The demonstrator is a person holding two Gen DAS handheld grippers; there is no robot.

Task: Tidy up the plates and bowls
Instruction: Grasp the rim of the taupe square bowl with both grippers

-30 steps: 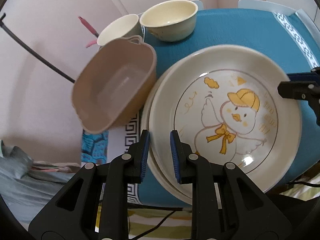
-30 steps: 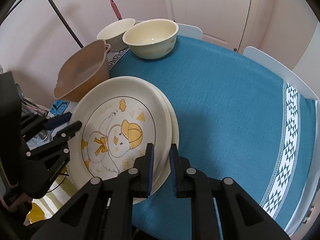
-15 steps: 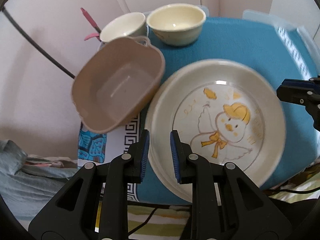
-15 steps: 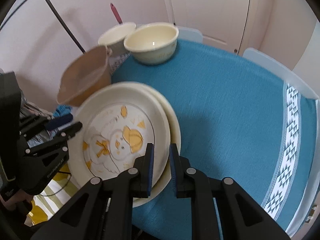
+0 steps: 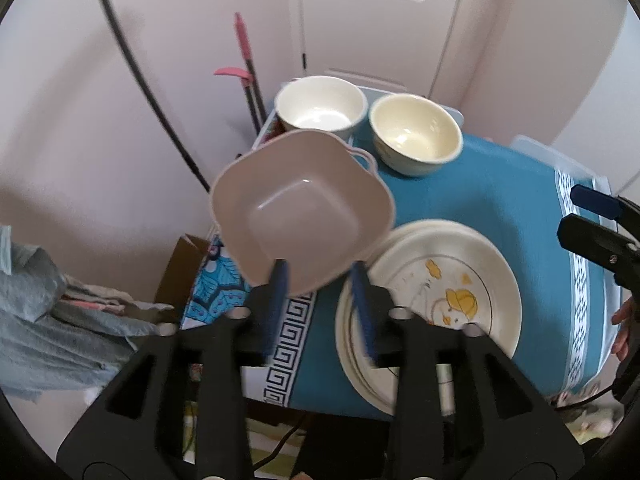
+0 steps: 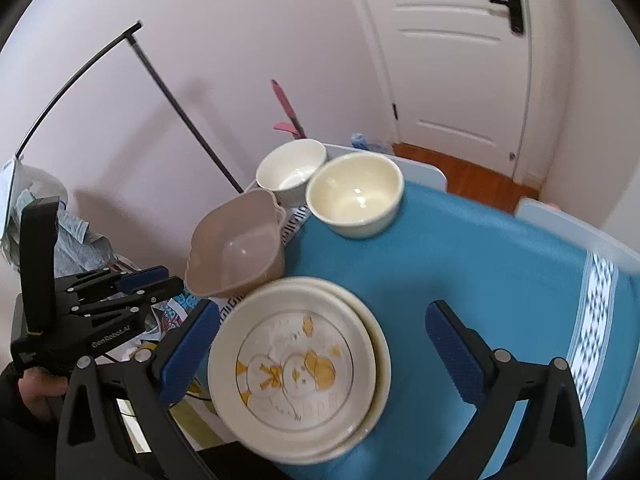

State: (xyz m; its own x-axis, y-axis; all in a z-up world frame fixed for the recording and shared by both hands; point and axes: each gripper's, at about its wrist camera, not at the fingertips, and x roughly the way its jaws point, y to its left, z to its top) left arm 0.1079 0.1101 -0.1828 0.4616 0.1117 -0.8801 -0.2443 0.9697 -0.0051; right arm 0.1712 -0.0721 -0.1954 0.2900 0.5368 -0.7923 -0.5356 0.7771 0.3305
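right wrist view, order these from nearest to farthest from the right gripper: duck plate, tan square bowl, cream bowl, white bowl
1. Duck plate: directly ahead of the right gripper, whose jaws are opening with nothing pressed between the pads.
2. Tan square bowl: beyond the plate, to the left, at the table's edge.
3. Cream bowl: farther back, slightly right.
4. White bowl: at the far corner, left of the cream bowl.

Left gripper [image 5: 320, 304] jaws opening w/ nothing between them, above a stack of plates [image 5: 436, 300] on the blue tablecloth [image 5: 480, 196], w/ a tan square bowl [image 5: 300, 216] beside the stack & two cream bowls [image 5: 416, 132] behind.
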